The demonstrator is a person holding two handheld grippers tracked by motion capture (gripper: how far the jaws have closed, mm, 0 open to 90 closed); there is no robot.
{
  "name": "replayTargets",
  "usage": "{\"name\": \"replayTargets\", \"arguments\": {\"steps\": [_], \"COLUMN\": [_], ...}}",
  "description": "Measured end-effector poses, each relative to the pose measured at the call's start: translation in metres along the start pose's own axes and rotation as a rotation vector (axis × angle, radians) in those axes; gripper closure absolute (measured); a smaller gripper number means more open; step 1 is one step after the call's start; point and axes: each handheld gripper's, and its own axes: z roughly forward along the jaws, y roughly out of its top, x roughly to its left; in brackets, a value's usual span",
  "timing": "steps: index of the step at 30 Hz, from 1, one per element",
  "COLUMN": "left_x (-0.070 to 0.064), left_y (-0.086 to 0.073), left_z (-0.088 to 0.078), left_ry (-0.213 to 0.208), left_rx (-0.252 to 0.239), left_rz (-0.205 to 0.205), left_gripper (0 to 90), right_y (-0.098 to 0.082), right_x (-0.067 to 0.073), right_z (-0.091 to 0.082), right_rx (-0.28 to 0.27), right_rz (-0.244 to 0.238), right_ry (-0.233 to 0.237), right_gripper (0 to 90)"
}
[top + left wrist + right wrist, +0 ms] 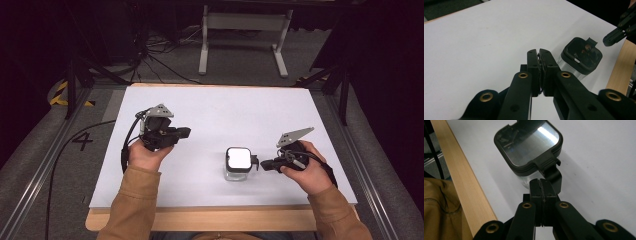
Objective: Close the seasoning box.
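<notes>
**Jar on white board, both grippers closed**

Nearest, a wood table edge [200, 220]. On the white board [210, 115], a jar [238, 163] stands near-right. The right gripper [266, 164], jaws together and empty, sits just beside its latch. The left gripper [185, 132] hovers left, pressed closed, empty. Beyond: grey carpet [240, 55], cables [165, 55], a white frame [245, 35].

Both sets of tongs are pinched fully closed with nothing between the jaws. The left tongs [184, 132] sit in the left hand [145, 155], lifted a bit and pointing right. The right tongs [263, 164] are in the right hand [306, 170], held low and pointing left. Tan sleeves [131, 205] on both forearms.
</notes>
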Motion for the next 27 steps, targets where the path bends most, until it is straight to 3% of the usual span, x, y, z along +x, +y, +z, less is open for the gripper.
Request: {"name": "replayTargets", "arguments": {"steps": [1,6,12,27], "left_x": [0.000,-0.001,-0.002,-0.003], "left_y": [0.000,0.000,0.000,-0.003], "left_z": [0.000,0.002,0.005,0.004], "left_ry": [0.001,-0.001,-0.003,0.003], "left_rx": [0.000,0.000,0.018,0.026], "left_rz": [-0.002,-0.013,0.002,0.005], "left_gripper": [87.2,87.2,87.2,87.2], "right_y": [0.000,-0.002,-0.004,-0.005], "right_x": [-0.001,-0.002,-0.006,-0.017], "right_z": [0.005,0.015,0.026,0.031], "right_rx": [0.032,0.082,0.102,0.060], "right_rz": [-0.002,0.007,0.021,0.036], "right_ry": [0.013,0.028,0.030,0.001], "right_gripper": [90.0,90.0,90.0,90.0]}}
